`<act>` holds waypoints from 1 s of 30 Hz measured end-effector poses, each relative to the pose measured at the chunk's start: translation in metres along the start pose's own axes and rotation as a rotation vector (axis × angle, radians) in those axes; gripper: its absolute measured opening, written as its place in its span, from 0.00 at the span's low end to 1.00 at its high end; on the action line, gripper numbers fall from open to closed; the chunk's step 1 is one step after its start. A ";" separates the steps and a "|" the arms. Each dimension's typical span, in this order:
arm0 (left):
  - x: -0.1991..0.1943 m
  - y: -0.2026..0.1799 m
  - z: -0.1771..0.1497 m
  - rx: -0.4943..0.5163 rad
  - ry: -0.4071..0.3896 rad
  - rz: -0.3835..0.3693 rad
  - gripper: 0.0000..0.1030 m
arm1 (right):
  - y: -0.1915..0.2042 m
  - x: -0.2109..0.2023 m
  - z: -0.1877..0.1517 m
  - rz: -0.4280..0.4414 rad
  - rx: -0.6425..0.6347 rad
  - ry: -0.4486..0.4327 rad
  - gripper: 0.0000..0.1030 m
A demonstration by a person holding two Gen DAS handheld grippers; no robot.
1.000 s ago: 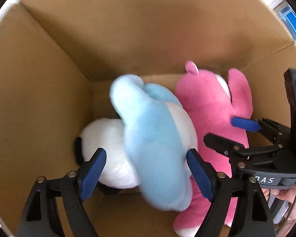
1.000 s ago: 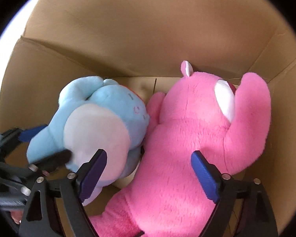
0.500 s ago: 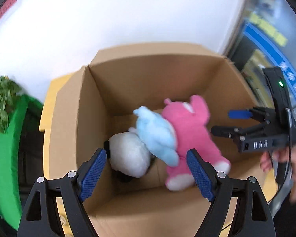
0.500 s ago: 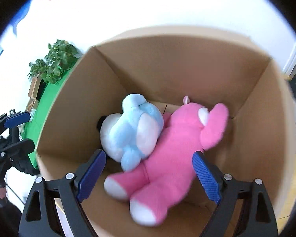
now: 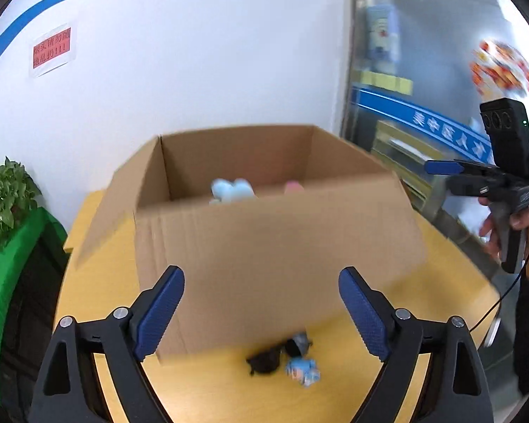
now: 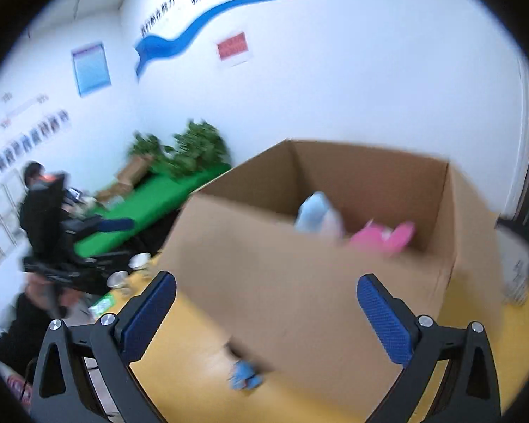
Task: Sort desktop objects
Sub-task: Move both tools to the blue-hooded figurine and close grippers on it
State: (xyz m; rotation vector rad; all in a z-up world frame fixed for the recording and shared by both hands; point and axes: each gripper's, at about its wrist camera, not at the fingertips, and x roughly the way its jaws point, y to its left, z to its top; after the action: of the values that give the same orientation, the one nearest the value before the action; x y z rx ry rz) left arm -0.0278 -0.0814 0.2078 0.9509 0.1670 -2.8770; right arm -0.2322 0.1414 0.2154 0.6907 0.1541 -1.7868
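cardboard box fills foreground | small blue toy beside it on yellow table

Your box holds two plush toys while small pieces wait on the table.

You see an open brown cardboard box standing upright on the yellow table, flaps spread. Inside it, a light-blue plush pokes above the near wall, with a pink plush just beside it. In front of the box, on the table, you have a small blue toy lying next to a black item too blurred to identify; both sit close to the box's near wall.
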 end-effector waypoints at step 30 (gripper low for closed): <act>0.229 0.023 -0.196 -0.539 0.429 -0.543 0.90 | 0.032 0.236 -0.228 -0.032 -0.071 0.379 0.93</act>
State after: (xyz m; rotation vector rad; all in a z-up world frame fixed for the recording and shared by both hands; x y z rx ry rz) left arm -0.0925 -0.0924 -0.0872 1.5490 1.3398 -2.7176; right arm -0.1577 0.0336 -0.0874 0.9743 0.4831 -1.6564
